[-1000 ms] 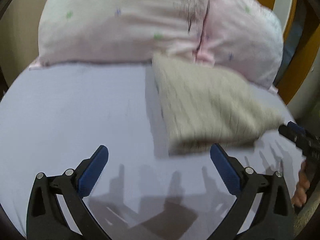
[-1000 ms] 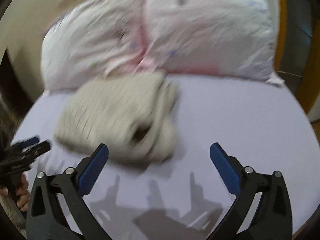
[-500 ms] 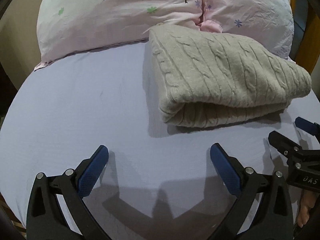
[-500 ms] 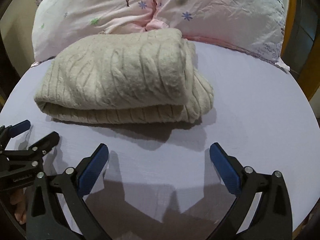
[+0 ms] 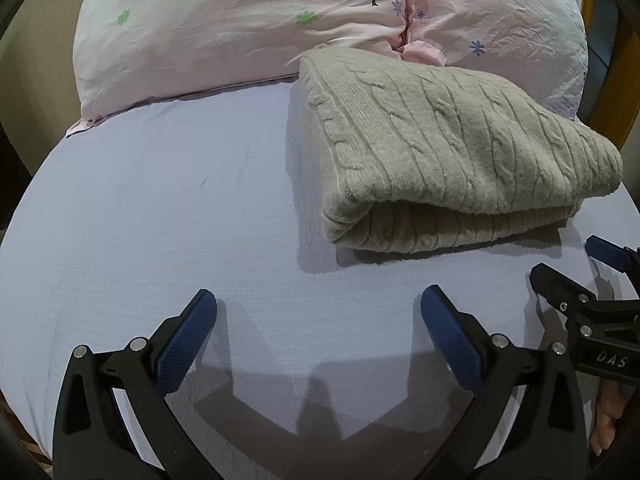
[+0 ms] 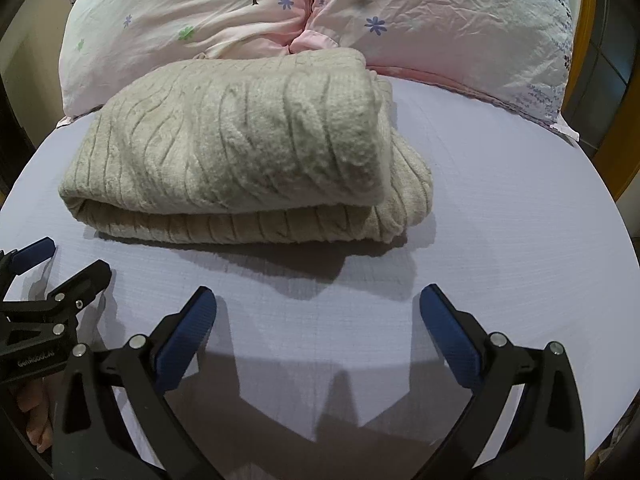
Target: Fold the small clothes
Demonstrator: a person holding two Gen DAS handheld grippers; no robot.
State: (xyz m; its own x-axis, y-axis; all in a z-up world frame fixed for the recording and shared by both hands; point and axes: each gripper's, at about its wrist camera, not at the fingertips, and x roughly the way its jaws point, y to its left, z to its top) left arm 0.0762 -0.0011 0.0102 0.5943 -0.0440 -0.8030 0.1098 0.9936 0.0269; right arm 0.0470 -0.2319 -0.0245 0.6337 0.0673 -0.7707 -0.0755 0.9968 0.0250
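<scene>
A beige cable-knit sweater (image 5: 448, 152) lies folded in a thick stack on the lilac bed sheet (image 5: 160, 216), its far edge against the pillows. It also shows in the right wrist view (image 6: 248, 152), left of centre. My left gripper (image 5: 318, 312) is open and empty, above the sheet in front of the sweater's left corner. My right gripper (image 6: 318, 312) is open and empty, in front of the sweater's right end. Each gripper shows at the edge of the other's view: the right one (image 5: 572, 268), the left one (image 6: 60, 260).
Two pink floral pillows (image 5: 248, 28) (image 6: 448, 16) lie across the head of the bed behind the sweater. A wooden bed frame (image 6: 624, 152) runs along the right edge. Bare sheet (image 6: 520, 216) lies to the right of the sweater.
Both grippers have pulled back from the sweater and steadied. The sweater, blurred and still settling a second ago, now lies still and folded.
</scene>
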